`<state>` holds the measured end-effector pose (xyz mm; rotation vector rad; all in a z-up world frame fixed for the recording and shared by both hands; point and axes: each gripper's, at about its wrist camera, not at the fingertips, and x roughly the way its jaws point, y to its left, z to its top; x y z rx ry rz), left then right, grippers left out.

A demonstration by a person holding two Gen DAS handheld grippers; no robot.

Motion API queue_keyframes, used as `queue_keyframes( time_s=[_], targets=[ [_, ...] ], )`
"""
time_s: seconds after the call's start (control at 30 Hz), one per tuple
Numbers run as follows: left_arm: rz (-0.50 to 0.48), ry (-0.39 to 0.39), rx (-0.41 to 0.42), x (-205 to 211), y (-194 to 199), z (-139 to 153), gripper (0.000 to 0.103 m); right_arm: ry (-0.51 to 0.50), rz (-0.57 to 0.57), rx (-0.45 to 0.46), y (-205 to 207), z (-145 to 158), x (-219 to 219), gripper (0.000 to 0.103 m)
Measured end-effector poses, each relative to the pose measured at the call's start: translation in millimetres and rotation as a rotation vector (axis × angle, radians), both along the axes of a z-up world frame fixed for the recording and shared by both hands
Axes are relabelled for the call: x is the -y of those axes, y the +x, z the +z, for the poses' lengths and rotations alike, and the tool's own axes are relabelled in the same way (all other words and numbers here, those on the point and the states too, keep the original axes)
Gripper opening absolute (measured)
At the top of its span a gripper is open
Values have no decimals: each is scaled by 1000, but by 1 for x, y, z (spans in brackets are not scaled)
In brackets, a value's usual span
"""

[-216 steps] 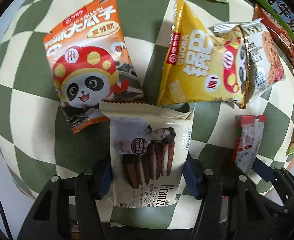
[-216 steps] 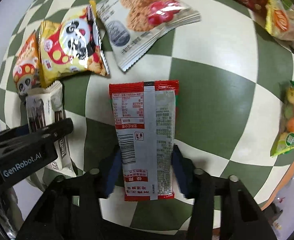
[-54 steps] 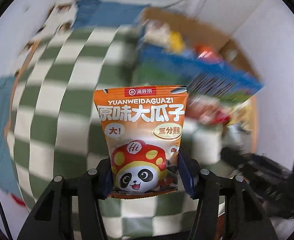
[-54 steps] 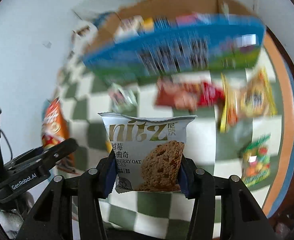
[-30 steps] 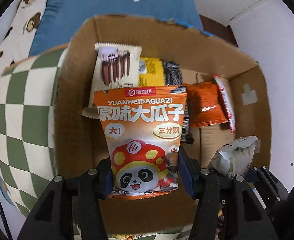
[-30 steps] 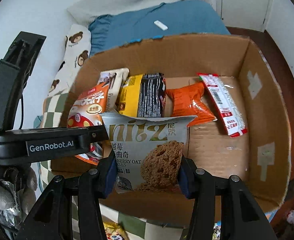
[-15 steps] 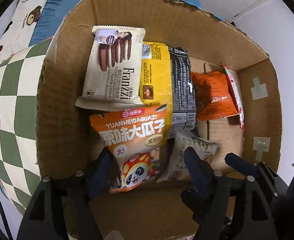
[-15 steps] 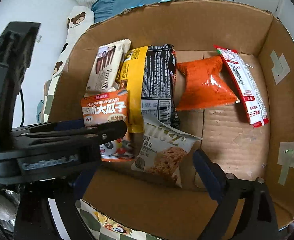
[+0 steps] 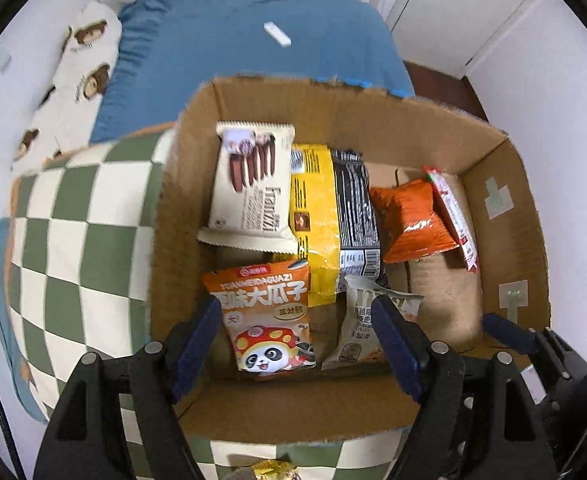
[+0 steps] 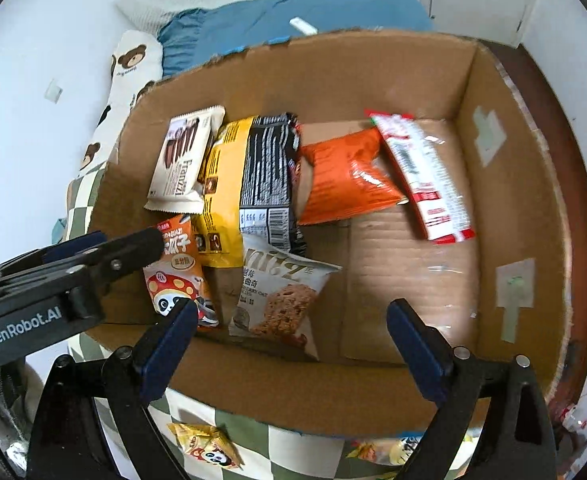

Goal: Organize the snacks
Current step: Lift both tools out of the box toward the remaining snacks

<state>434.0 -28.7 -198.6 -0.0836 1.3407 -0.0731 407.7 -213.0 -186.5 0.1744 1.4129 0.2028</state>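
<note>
Your left gripper (image 9: 293,324) has its jaws parted and grips nothing: the orange panda packet (image 9: 267,314) lies loose on the box floor between the fingers, its lower left edge hidden behind the left finger (image 9: 195,336). Your right gripper (image 10: 289,336) stands spread wide and is likewise empty; the silver oat cookie packet (image 10: 281,296) lies flat below it, clear of both pads, with its bottom corner running under the near wall's rim.

Both packets sit by the near wall of the cardboard box (image 10: 505,200), toward its left side, the panda packet nearer the left wall. From your right wrist view the left gripper's black finger crosses the panda packet and covers part of its lettering.

Behind them, along the far wall, a cream biscuit pack (image 9: 249,184) overlaps a yellow and black bag (image 9: 333,216); how far the bag runs beneath it you cannot tell. To the right lie an orange pouch (image 10: 345,176) and a red and white stick pack (image 10: 425,176), which are close, perhaps touching.

The box rests on a green checked cloth (image 9: 77,216). At the bottom edge, small wrapped snacks (image 10: 205,444) are cut off by the frame and hard to identify.
</note>
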Motion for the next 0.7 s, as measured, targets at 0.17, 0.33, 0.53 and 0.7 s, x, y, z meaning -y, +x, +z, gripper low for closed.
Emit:
queue_keyframes(
  time_s=[0.17,0.33,0.53,0.7],
  targets=[
    [-12,10,87,-2,-18,26,76,-31,-16,83,-12,28,4,97],
    [-14,2,178,-3,-43,54,76,-31,-43,175,-32,61,8,97],
    [-16,-22,305,-8,-86,85,76,24,-73,242,-66,89,13,97],
    [-72,22,343,-3,-138,77,76,42,-120,235,-112,80,28,97]
  ],
)
